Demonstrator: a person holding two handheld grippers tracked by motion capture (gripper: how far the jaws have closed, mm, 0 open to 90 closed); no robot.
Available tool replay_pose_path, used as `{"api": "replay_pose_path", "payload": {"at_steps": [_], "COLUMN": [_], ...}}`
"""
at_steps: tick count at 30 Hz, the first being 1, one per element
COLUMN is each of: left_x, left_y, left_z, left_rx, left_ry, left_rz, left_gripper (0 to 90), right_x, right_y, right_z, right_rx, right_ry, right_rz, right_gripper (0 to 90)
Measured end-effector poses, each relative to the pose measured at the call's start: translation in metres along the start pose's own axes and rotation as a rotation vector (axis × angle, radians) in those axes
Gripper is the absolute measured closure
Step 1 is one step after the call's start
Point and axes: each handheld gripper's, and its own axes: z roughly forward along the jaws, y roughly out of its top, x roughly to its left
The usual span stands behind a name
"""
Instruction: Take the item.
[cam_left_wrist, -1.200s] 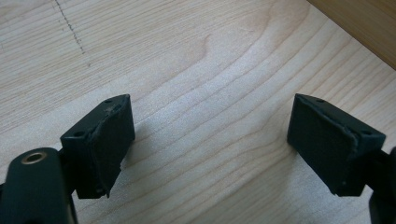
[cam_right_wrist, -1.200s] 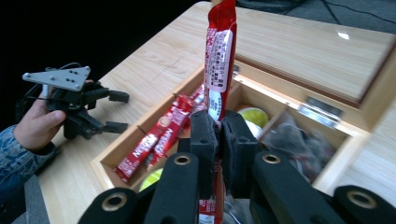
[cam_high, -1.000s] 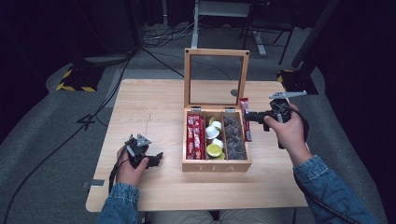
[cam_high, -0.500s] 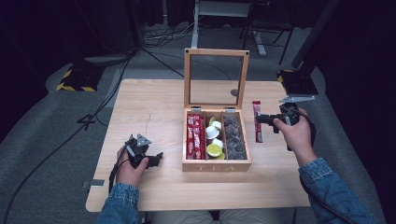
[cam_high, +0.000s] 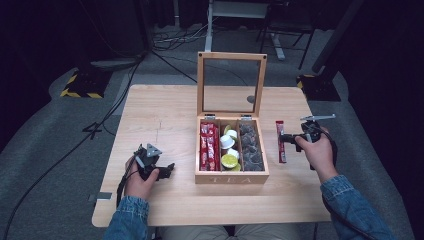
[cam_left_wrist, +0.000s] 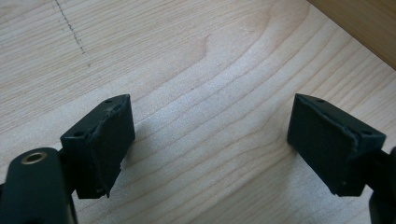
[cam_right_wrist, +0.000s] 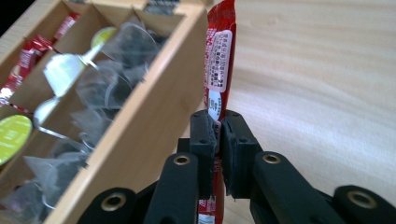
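Beside tea box, R gripper clamps red sachet.

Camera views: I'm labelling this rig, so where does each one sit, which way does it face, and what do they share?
High view: above the person's side, looking forward and down on the table; forearms, left gripper and right gripper.
Left gripper view: on the left gripper, facing bare tabletop between open jaws.
Right gripper view: on the right gripper, shut on the red stick packet beside the tea box.
Shared: high and right gripper views both show packet and box.
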Motion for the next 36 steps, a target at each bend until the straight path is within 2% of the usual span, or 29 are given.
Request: {"api": "replay_pose_path", "payload": {"at_steps": [6, 16, 29, 31, 32, 33, 36], "left_x": [0.0, 0.0, 0.0, 0.0, 0.0, 0.0, 0.0], "left_y": [0.0, 0.0, 0.0, 0.0, 0.0, 0.0, 0.0], "left_z": [0.0, 0.0, 0.0, 0.0, 0.0, 0.0, 0.0], "left_rx": [0.0, 0.001, -0.001, -0.001, -0.001, -0.001, 0.0], "left_ry": [0.0, 0.0, 0.0, 0.0, -0.001, 0.0, -0.004], "left_rz": [0.0, 0.001, 0.001, 0.001, 0.0, 0.001, 0.002], "left_gripper": [15.4, 15.4, 15.4, 15.4, 15.4, 15.3, 15.3], "right_x": [-0.008, -0.013, -0.017, -0.018, -0.018, -0.018, -0.018], "right_y": [-0.008, -0.013, -0.022, -0.023, -0.023, -0.022, -0.02], "right_z": [0.007, 0.015, 0.023, 0.024, 0.024, 0.024, 0.021], "right_rx": [0.039, 0.055, 0.065, 0.068, 0.065, 0.063, 0.031], "right_ry": [0.005, 0.014, 0.019, 0.01, 0.002, -0.004, -0.038], "right_rz": [0.033, 0.093, 0.137, 0.14, 0.136, 0.128, 0.074], "right_gripper": [83.6, 83.7, 81.7, 78.5, 73.5, 64.6, 50.4]}}
